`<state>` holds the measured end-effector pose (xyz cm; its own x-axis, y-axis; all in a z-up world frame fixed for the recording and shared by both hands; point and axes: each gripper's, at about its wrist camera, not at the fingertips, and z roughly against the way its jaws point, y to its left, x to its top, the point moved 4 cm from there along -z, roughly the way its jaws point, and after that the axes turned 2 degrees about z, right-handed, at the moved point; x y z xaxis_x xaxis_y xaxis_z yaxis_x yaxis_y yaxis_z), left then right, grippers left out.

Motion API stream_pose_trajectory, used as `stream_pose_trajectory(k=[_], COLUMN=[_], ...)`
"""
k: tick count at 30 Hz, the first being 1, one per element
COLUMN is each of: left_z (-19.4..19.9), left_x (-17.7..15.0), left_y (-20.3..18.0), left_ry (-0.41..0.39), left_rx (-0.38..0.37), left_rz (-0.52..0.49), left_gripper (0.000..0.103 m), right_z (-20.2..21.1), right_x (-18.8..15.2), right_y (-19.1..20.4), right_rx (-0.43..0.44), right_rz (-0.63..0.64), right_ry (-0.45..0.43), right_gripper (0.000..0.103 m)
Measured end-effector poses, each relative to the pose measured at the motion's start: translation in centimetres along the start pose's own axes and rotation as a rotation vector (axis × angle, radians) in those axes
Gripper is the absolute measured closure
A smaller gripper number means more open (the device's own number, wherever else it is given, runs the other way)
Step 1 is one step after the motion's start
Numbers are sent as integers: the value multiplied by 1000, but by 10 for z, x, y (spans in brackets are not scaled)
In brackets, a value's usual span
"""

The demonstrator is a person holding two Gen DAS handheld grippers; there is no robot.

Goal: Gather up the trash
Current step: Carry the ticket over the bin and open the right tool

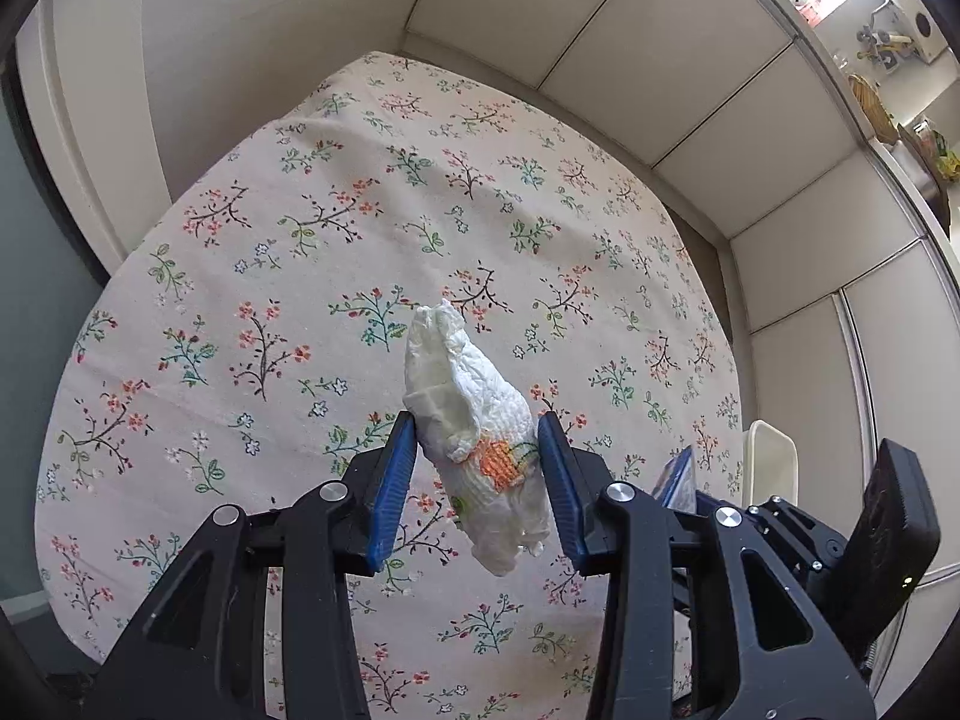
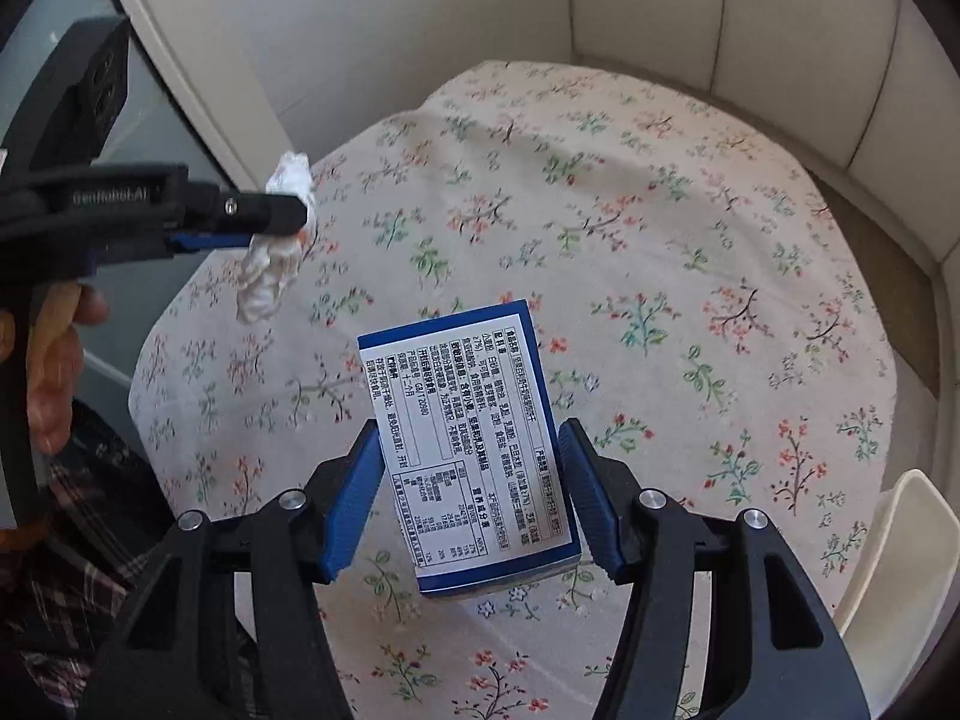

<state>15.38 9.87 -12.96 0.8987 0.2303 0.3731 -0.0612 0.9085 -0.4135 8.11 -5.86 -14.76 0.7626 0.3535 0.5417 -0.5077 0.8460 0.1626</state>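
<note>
My left gripper (image 1: pixel 478 468) is shut on a crumpled white paper napkin (image 1: pixel 474 420) with an orange print, held above the floral tablecloth (image 1: pixel 300 300). In the right wrist view the left gripper (image 2: pixel 294 222) shows at the left with the napkin (image 2: pixel 270 276) hanging from it. My right gripper (image 2: pixel 471 492) is shut on a blue and white carton (image 2: pixel 468 438) with a printed label, held above the cloth (image 2: pixel 690 300). A corner of the carton (image 1: pixel 678 474) and the right gripper's body show at the right of the left wrist view.
A cream plastic bin rim (image 2: pixel 900 546) stands at the table's right edge, also seen in the left wrist view (image 1: pixel 774 468). Cream panel walls (image 1: pixel 660 90) enclose the table at the back and right. A shelf with clutter (image 1: pixel 888 60) is at the far upper right.
</note>
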Motion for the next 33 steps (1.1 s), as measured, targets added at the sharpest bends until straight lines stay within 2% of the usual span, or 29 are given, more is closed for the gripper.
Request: stream_pose_trajectory(k=[10, 17, 23, 27, 33], left_z=[22, 38, 47, 51, 59], left_x=[10, 15, 16, 15, 12], left_y=[-11, -32, -55, -69, -99], left_ry=[-92, -166, -206, -221, -255], left_rx=[-21, -66, -100, -118, -149], left_rz=[-23, -42, -79, -100, -153], left_gripper=[63, 64, 63, 63, 63], right_z=[66, 109, 137, 148, 187], right_x=[49, 59, 55, 48, 34], right_y=[-3, -19, -39, -55, -72], right_rx=[-201, -343, -454, -497, -582], right_rz=[-125, -246, -329, -380, -435], right_ry=[-311, -450, -519, -530, -611], right_gripper=[44, 44, 44, 44, 44])
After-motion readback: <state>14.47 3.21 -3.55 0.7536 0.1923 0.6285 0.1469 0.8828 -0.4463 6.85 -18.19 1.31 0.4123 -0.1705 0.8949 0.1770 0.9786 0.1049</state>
